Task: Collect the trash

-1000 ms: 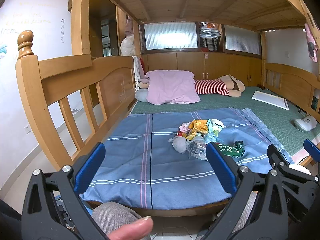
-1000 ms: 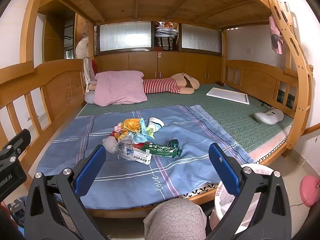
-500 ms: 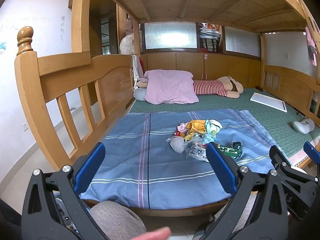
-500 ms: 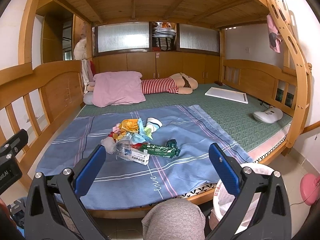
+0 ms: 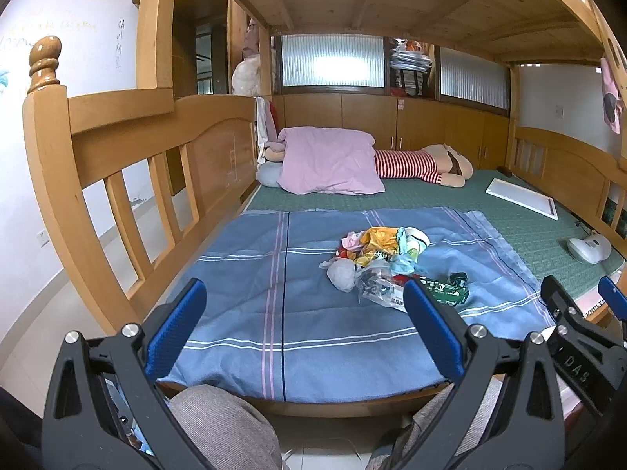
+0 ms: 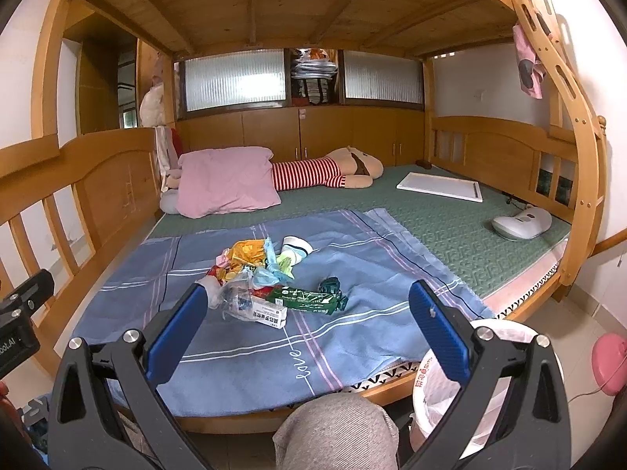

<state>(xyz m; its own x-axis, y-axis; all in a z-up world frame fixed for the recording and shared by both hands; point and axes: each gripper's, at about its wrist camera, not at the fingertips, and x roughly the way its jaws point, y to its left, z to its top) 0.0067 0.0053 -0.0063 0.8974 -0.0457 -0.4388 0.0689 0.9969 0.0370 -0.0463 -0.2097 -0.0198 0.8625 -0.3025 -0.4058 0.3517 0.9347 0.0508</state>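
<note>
A pile of trash (image 5: 382, 258) lies on the blue striped sheet (image 5: 254, 282) of the bed; it also shows in the right wrist view (image 6: 266, 274). It holds a yellow wrapper (image 6: 245, 252), a green packet (image 6: 307, 297), a white box (image 6: 268, 311), a crumpled tissue (image 5: 340, 273) and a white cup (image 6: 296, 246). My left gripper (image 5: 303, 331) is open and empty, in front of the bed's near edge. My right gripper (image 6: 307, 331) is open and empty, also short of the pile. A white bin with a liner (image 6: 439, 387) stands on the floor at lower right.
Wooden bed rails (image 5: 117, 180) stand left and right (image 6: 509, 156). A pink pillow (image 6: 225, 184), a striped plush doll (image 6: 313, 170), a white board (image 6: 439, 186) and a white device (image 6: 521, 223) lie on the green mat. My knees (image 6: 333, 431) are below the grippers.
Both views have shifted slightly closer to the bed. The hand seen at the bottom of the left view is gone. The grippers stay open.
</note>
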